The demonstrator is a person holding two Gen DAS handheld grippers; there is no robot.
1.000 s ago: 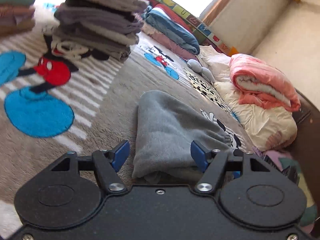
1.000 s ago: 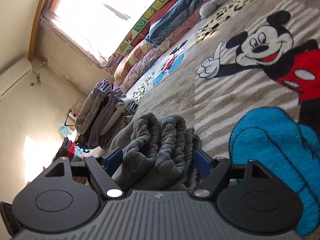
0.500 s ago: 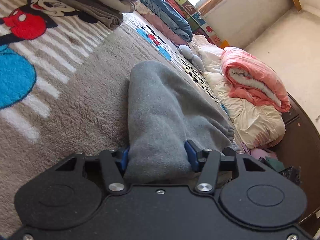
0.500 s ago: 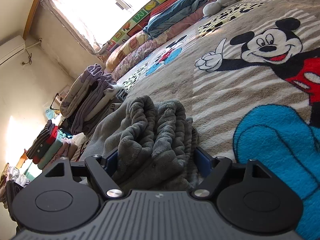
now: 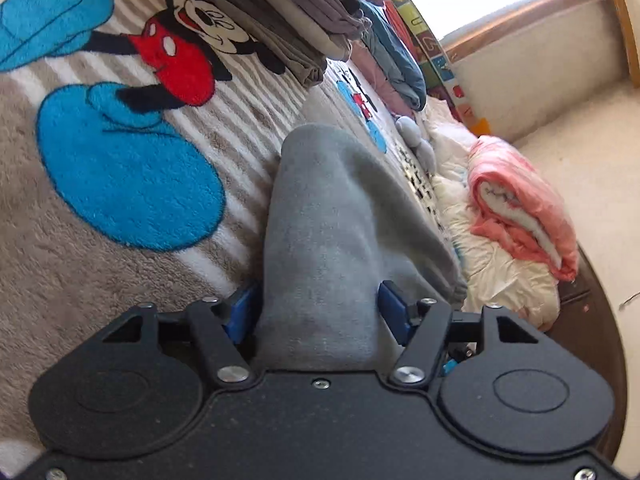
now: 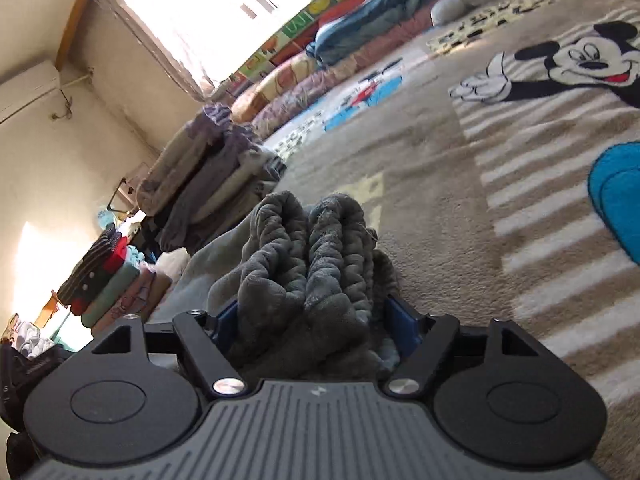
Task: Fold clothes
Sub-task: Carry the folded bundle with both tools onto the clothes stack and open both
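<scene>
A folded grey fleece garment (image 5: 324, 216) lies on the Mickey Mouse blanket (image 5: 100, 280). My left gripper (image 5: 316, 312) is shut on its near end, the blue pads pressing both sides of the thick fold. In the right wrist view, my right gripper (image 6: 312, 320) is shut on the garment's bunched elastic waistband (image 6: 304, 256), held just above the blanket (image 6: 460, 200). The parts of the cloth inside both jaws are hidden.
A stack of folded grey clothes (image 5: 296, 12) stands at the far side, also in the right wrist view (image 6: 208, 176). A second, colourful stack (image 6: 112, 276) is at the left. Blue and pink bedding (image 5: 396, 60), a pink quilt (image 5: 524, 208) and a white duvet (image 5: 504, 276) lie along the bed's edge.
My left gripper moved forward onto the grey garment's near end and closed on it, then lifted and turned. My right gripper kept its hold on the waistband and shifted slightly.
</scene>
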